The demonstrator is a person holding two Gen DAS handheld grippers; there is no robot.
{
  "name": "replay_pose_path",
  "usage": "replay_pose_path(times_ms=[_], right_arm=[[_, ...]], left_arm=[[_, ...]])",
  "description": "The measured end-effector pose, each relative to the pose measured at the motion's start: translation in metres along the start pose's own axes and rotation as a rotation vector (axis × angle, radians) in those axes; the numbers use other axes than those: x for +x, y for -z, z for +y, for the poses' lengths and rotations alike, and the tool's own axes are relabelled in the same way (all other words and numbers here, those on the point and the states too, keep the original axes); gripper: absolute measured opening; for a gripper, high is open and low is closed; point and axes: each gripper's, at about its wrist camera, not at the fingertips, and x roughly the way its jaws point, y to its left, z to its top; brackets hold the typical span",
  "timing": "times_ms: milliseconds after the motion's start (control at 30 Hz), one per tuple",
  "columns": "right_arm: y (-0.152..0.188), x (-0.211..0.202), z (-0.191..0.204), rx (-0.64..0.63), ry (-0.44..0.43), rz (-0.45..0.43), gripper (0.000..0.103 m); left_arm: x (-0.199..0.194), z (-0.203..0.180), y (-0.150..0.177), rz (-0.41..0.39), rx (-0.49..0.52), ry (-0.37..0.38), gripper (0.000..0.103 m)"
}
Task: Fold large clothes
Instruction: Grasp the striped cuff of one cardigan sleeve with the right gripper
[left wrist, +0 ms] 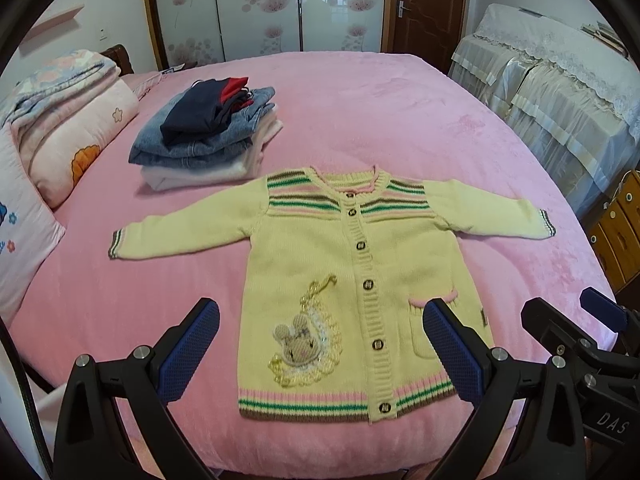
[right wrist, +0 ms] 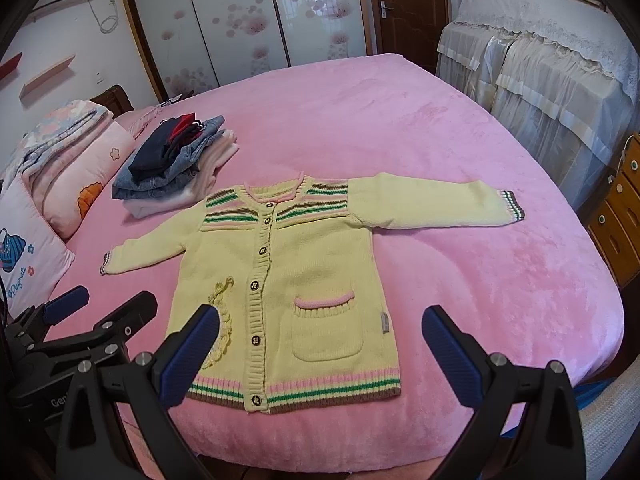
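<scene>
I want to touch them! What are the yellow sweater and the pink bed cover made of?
The yellow sweater looks like knitted yarn, perhaps wool or acrylic: ribbed bands run along its buttons and hem, and the finish is matte. The pink bed cover looks like soft plush fleece: its fuzzy nap shows lighter and darker brushed patches. Neither fibre can be told for certain.

The cardigan [left wrist: 320, 280] is pale yellow, with green, brown and pink stripes across its yoke, hem and cuffs, a pink-edged pocket [right wrist: 326, 328] and a grey rabbit patch [left wrist: 298, 344]. It lies on a plain pink bedspread [left wrist: 380, 112]. The folded pile [left wrist: 212, 136] shows navy, red, faded blue denim and white. Both grippers [left wrist: 320, 344] [right wrist: 320, 348] are black with blue textured pads [left wrist: 190, 354]. The wardrobe doors [left wrist: 260, 4] carry pink flowers
</scene>
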Motion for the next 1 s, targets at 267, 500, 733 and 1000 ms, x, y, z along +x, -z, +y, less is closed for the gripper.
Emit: replay_pose_path(times_ms=[267, 500, 733, 1000], right_arm=[[-0.033, 0.013, -0.016, 0.021, -0.035, -0.024, 0.102], [-0.065, 0.029, -0.051, 0.072, -0.009, -0.065, 0.102], [-0.087, 0.053, -0.113, 0.154, 0.097, -0.086, 0.102], [-0.091, 0.102, -0.218, 0.358, 0.148, -0.029, 0.101]], left_arm=[[0.008, -0.013, -0.038, -0.096, 0.022, 0.0, 0.101], [0.024, -0.036, -0.079, -0.173, 0.08, -0.008, 0.101], [0.05, -0.067, -0.111, -0.244, 0.147, 0.041, 0.101], [0.108, -0.099, -0.127, -0.157, 0.134, 0.181, 0.101]])
